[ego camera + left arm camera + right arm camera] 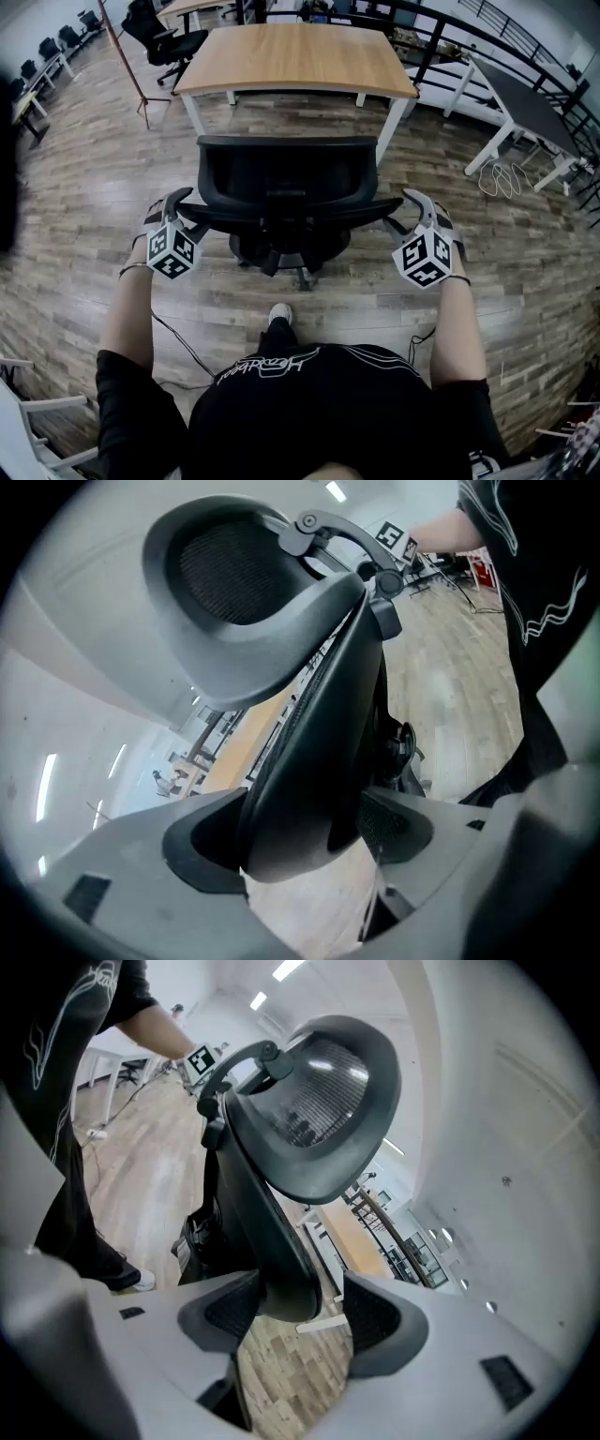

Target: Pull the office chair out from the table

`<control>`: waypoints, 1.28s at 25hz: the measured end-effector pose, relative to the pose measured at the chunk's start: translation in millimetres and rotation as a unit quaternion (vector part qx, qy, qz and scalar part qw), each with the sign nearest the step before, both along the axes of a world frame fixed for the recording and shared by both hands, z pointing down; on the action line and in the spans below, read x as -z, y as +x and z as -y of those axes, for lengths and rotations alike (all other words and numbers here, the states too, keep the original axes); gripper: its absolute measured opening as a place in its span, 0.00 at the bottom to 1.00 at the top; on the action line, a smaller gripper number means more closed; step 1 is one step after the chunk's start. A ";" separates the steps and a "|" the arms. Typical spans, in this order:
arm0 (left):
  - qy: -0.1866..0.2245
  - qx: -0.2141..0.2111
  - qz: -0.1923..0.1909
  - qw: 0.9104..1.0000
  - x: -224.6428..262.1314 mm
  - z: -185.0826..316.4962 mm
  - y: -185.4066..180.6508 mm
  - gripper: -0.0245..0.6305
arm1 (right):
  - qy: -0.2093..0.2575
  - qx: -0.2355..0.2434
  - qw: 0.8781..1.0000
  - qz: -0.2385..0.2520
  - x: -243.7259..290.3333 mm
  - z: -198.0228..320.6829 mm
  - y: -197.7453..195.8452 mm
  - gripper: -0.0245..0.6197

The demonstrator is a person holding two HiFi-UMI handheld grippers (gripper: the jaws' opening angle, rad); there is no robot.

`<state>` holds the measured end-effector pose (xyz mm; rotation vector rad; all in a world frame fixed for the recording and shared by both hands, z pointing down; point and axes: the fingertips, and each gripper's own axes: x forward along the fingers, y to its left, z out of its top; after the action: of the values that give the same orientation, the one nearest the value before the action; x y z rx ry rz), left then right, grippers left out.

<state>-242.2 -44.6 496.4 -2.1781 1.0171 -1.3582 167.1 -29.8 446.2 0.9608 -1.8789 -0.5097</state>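
Note:
The black office chair (286,187) stands on the wood floor, clear of the wooden table (295,56), with its back towards me. My left gripper (178,202) is at the left edge of the backrest and my right gripper (419,204) at the right edge. In the left gripper view the backrest edge (309,714) runs between the jaws of the left gripper (300,841), which stand wide, open. In the right gripper view the backrest edge (253,1204) lies against one pad of the right gripper (291,1321), with floor showing before the other pad.
My foot (278,314) is just behind the chair's base. A white-legged table (525,103) and loose cables (506,178) are at the right. Another black chair (164,37) and a thin stand (141,94) are at the back left. White furniture (28,412) is at the bottom left.

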 end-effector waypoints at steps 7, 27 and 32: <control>0.014 0.074 -0.133 0.988 25.2 -57.5 -32.1 0.54 | -0.048 0.022 0.990 0.130 31.3 -66.1 -6.1 0.48; -0.066 -0.069 -0.637 0.765 206.8 -290.0 180.3 0.10 | -0.168 0.232 0.781 0.554 157.8 -287.2 -137.9 0.17; -0.079 -0.078 -0.615 0.781 204.7 -312.9 173.0 0.05 | -0.188 0.254 0.749 0.583 170.5 -327.3 -172.1 0.12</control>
<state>-69.1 268.3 291.7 -3.1694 1.0074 0.2871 -5.0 297.5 275.7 0.4364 -3.2490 0.3232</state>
